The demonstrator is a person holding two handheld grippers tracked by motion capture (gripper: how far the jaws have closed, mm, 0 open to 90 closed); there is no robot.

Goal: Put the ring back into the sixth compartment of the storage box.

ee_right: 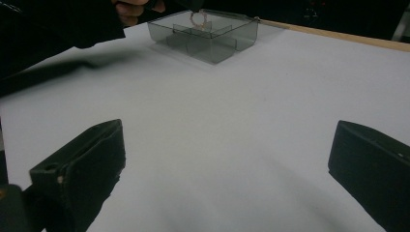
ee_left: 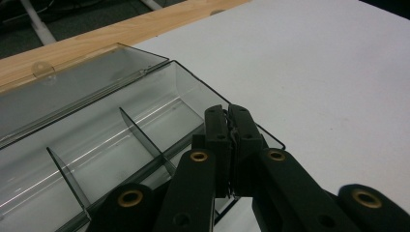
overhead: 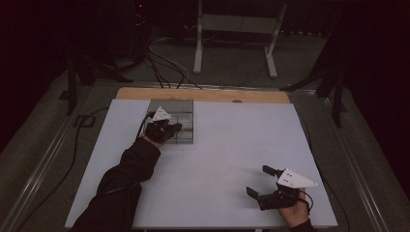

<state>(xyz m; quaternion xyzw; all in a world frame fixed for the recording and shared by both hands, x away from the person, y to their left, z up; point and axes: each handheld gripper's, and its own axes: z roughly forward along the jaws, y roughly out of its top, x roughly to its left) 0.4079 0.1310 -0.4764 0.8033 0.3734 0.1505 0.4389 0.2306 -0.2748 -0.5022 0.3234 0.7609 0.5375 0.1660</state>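
Observation:
A clear plastic box with divider walls stands at the back left of the white board, its lid folded open behind it. My left gripper hovers over the box's front right corner, jaws shut with something thin pinched between the pads. In the right gripper view a small pale ring hangs over the box from those tips. My right gripper rests low near the board's front right, jaws wide open with nothing between them.
The white board covers the table, with a wooden strip along its far edge. Beyond it on the dark floor are cables and a white metal stand. A dark sleeve lies across the board's left front.

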